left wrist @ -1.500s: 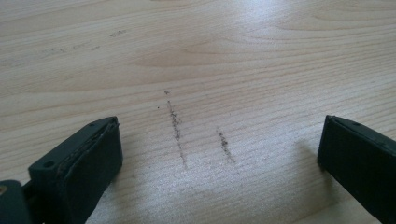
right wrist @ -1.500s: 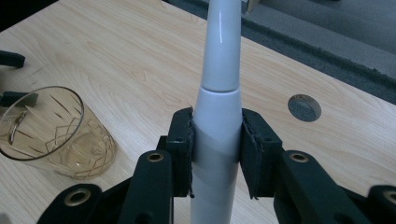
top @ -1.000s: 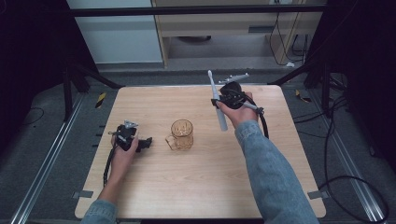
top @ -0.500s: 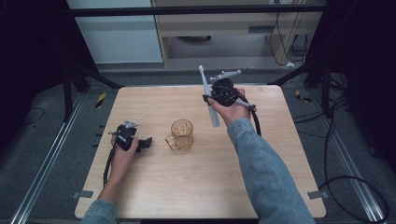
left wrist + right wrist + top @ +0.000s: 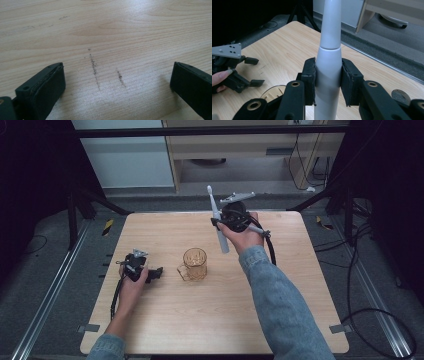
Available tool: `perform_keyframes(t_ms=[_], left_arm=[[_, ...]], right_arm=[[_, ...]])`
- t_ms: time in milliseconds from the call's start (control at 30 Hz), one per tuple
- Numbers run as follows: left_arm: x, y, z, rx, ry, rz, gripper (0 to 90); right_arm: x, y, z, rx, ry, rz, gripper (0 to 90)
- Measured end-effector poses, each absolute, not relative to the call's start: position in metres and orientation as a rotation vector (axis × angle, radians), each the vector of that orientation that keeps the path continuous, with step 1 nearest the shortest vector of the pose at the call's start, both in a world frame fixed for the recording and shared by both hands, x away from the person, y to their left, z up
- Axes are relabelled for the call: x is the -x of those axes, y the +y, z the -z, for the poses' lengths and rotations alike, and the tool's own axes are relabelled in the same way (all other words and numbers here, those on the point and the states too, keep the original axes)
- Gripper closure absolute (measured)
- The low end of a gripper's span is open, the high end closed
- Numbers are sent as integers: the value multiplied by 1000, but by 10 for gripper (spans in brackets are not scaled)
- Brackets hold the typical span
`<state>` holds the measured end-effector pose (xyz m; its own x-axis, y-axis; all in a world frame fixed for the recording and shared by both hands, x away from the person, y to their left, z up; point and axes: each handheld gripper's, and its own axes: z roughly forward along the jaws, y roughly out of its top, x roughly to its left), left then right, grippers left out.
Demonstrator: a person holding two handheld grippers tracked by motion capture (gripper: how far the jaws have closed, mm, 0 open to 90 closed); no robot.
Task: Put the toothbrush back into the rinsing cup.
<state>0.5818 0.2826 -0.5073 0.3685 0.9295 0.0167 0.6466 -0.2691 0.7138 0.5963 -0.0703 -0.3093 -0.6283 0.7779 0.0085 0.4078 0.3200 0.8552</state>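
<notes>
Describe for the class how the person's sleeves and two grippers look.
Both sleeves are blue denim. Each gripper, left and right, is black with two blocky jaws, a grey three-cornered plate on top and a black trailing cable.

The table [image 5: 165,320] has a light wood-grain top with dark scuff marks [image 5: 95,67] on it. An amber glass mug [image 5: 194,264] stands directly on it, near the centre. The left gripper [image 5: 159,272] rests on the surface just left of the mug.
</notes>
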Motion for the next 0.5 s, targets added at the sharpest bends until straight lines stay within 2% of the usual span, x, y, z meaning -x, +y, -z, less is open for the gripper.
perform_keyframes(t_ms=[500], left_arm=[[-582, 283, 507, -2017, 1355, -590, 0]], right_arm=[[-590, -52, 302, -999, 2191, -1246, 671]])
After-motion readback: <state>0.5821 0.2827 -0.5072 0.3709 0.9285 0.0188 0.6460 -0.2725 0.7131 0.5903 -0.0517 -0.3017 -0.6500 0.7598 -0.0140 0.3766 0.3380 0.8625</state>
